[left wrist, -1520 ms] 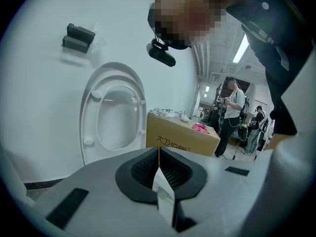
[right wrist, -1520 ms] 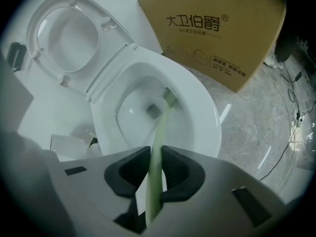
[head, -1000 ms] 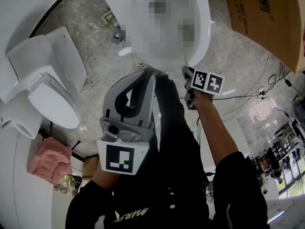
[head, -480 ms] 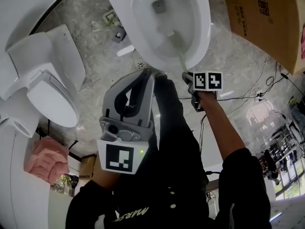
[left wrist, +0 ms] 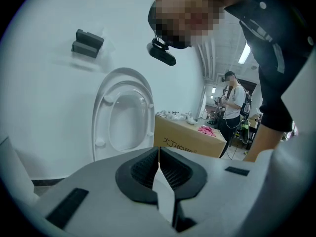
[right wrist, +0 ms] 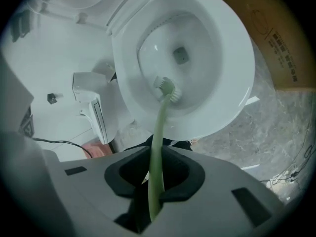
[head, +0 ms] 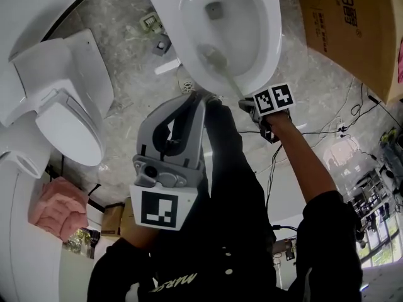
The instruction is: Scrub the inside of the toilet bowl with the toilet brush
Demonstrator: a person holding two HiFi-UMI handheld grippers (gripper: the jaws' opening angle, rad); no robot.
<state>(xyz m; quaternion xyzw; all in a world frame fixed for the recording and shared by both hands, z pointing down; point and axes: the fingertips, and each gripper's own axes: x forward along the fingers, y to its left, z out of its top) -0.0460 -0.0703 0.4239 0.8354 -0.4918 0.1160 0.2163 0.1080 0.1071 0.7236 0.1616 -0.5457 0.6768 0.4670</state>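
Grey marbled floor (head: 126, 17). Toilet bowl (head: 272, 36) stands on it, cardboard box (head: 352, 30) just beside. Second toilet (head: 63, 106) well apart at left. Small fittings (head: 151, 22) near bowl base. Dark cables (head: 352, 115) trail below box. Pink cloth (head: 53, 209) past second toilet.

- Brown cardboard box (head: 352, 30) at upper right, printed on its side.
- Grey marbled floor (head: 119, 17).
- Second white toilet (head: 63, 112) at left.
- Pink cloth (head: 53, 209) at lower left, near it.
- Thin cables (head: 349, 115) strewn beside the box.
- Standing person (left wrist: 233, 107) far beyond the box.
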